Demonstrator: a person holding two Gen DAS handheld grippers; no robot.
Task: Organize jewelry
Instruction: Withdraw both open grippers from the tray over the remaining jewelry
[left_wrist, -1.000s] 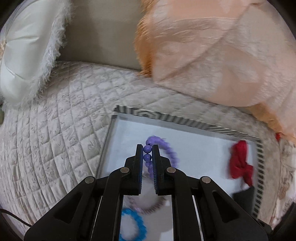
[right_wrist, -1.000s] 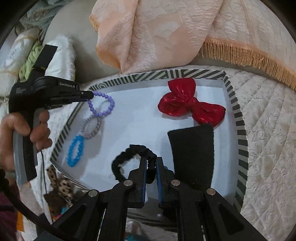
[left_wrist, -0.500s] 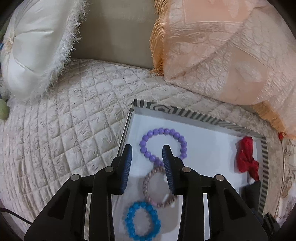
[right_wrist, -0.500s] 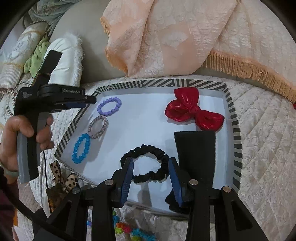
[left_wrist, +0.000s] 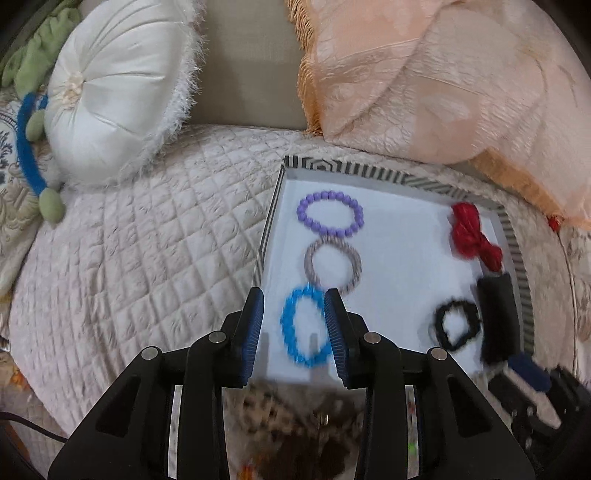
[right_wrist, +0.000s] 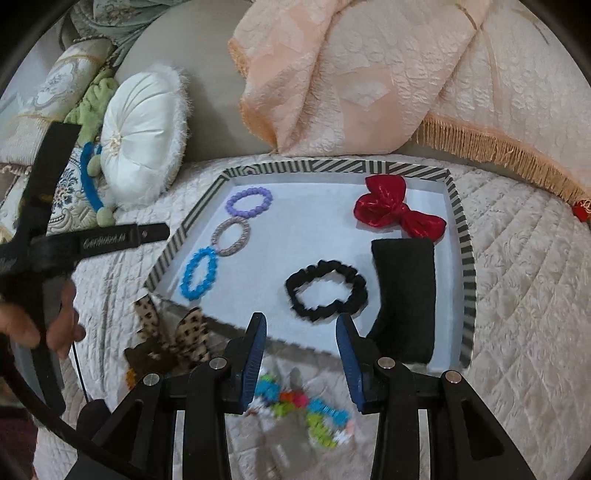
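The purple bead bracelet (right_wrist: 249, 202) was pinched in the left gripper (left_wrist: 294, 325) a moment ago; it lies flat in the striped tray (right_wrist: 466, 258) now, and that gripper has let go and pulled back. The black scrunchie (right_wrist: 327, 290) has been let go too, and the right gripper (right_wrist: 301, 352) has backed away from it.

Both tongs are released, with their blue pads apart and nothing between them.

Three rings lie in a row along the tray's left side. The purple one is at the far end. The grey bracelet (right_wrist: 231, 236) is in the middle, touching it. The blue bead bracelet (right_wrist: 199, 273) is nearest.

The red bow (right_wrist: 397, 211) sits in the far right corner. A black cloth strip (right_wrist: 404, 295) lies just beside the scrunchie.

The tray sits on a quilted bed cover (left_wrist: 155, 236). A leopard-print bow (right_wrist: 173, 341) and some bright little beads (right_wrist: 299, 404) lie in front of the tray.
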